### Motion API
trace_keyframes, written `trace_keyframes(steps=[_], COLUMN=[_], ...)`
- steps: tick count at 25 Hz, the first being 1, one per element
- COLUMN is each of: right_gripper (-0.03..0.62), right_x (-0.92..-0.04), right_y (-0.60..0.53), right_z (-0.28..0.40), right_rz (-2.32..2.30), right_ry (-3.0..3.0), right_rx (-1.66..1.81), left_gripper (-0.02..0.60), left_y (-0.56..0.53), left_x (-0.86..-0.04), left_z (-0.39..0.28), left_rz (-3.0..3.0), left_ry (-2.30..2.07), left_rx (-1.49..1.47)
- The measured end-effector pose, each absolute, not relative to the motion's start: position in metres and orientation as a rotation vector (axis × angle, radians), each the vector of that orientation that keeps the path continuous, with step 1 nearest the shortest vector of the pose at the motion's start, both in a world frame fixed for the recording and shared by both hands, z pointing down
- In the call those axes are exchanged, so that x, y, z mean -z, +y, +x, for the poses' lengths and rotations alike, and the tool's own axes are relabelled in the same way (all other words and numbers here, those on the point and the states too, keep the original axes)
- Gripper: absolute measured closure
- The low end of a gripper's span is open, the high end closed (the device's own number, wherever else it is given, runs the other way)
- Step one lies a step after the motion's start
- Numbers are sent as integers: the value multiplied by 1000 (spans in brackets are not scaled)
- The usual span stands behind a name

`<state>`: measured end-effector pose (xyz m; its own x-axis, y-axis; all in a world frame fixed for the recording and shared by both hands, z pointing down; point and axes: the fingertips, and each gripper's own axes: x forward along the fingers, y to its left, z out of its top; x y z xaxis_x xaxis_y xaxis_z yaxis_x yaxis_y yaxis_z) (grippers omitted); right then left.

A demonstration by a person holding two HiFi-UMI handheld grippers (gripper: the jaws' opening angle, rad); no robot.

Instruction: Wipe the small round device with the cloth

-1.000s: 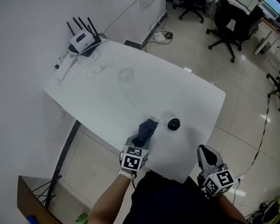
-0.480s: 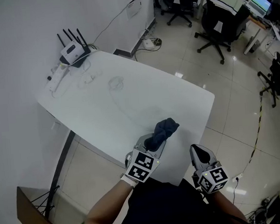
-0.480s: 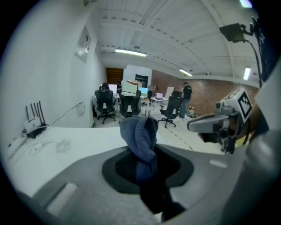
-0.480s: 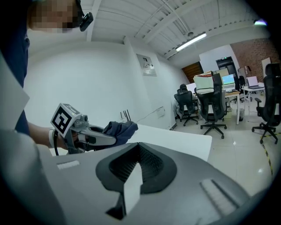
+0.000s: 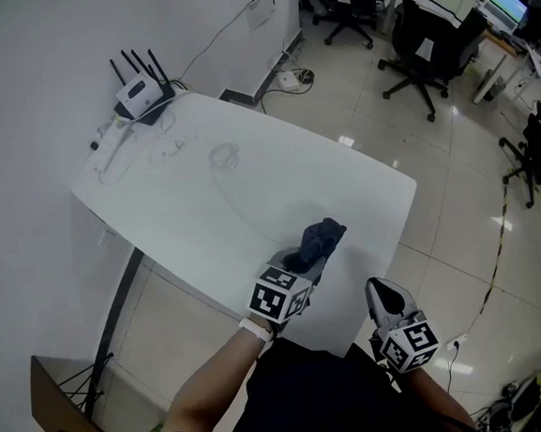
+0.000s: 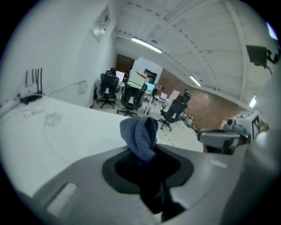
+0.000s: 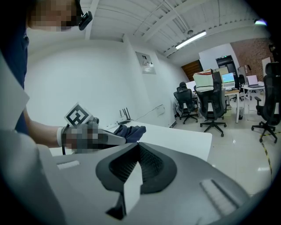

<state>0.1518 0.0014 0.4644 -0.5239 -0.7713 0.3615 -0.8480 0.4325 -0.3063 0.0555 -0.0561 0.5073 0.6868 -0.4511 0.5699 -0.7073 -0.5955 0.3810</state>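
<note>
At the far left corner of the white table (image 5: 204,207) we see a white router (image 5: 142,95) with its black antennas upright, and near it a thin cable (image 5: 223,155) lying in a loop on the tabletop.

Our left forearm (image 5: 215,384) is bare, with a light band at the wrist, and reaches up from the near edge toward the table's near right part. The left gripper (image 5: 304,257) points away from us and to the right, its marker cube tilted toward the camera. Its jaws stand a little apart, pressed on a bunched dark blue cloth (image 5: 320,239). In the left gripper view the cloth fills the gap between the jaws and sticks out past their tips as a rounded wad. In the head view that wad sits low over the tabletop, near the table's near right edge; we cannot tell whether it touches the surface.

We cannot see the small round device in any view, so we cannot say where it lies relative to the cloth or either gripper.

To the right, the right gripper (image 5: 383,295) is held off the table, beside its near edge and close to our body, well apart from the cloth. Its jaws are closed together with nothing between them.

Black office chairs (image 5: 424,32) stand on the tiled floor at the far right.
</note>
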Motion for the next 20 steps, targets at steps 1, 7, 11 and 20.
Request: trace_keyframes(steps=[1, 7, 11, 20], right_gripper=[584, 584, 583, 583], right_x=[-466, -473, -477, -488], right_y=[2, 2, -1, -3], right_z=[150, 148, 146, 137], right_rz=[1432, 1416, 1406, 1362], right_ry=[-2512, -2490, -2476, -2452], right_rx=[-692, -715, -739, -784], left_gripper=[492, 491, 491, 491], left_y=[-60, -76, -83, -79], left_x=[-510, -544, -556, -591], left_z=[48, 11, 0, -13], left_rz=[2257, 2018, 1904, 1782], left_ry=[-899, -925, -893, -875], left_rx=[-524, -316, -120, -47])
